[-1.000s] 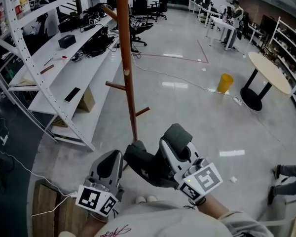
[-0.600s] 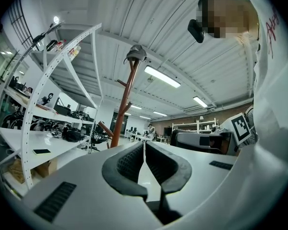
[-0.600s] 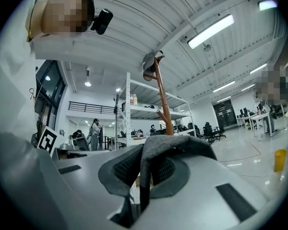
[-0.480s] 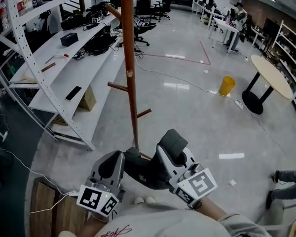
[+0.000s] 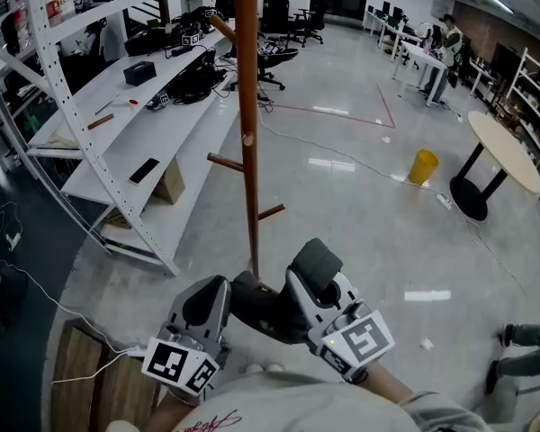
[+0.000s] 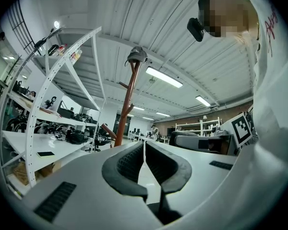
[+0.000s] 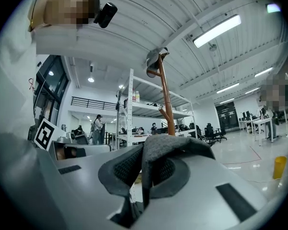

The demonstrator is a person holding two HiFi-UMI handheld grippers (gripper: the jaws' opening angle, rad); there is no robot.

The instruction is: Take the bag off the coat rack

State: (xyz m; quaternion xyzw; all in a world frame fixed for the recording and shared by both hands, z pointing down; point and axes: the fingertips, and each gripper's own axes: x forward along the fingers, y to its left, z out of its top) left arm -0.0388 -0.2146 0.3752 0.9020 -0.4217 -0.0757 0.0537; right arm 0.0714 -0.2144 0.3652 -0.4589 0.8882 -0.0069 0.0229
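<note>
the bag [image 5: 265, 306] is dark grey, of a thick felt-like cloth, soft and folded over on itself. it hangs low in front of the person, close to the foot of the brown wooden coat rack [image 5: 248, 133] and on none of its pegs; whether it touches the pole cannot be told. the right gripper [image 5: 315, 264] pinches a fold of that cloth, and in the right gripper view the felt drapes over both pads and covers the jaw tips. the bulk of the bag sags to the left of this gripper, between the two grippers. the left gripper [image 5: 205, 297] sits just beside the bag, its jaws pressed together on nothing.
</note>
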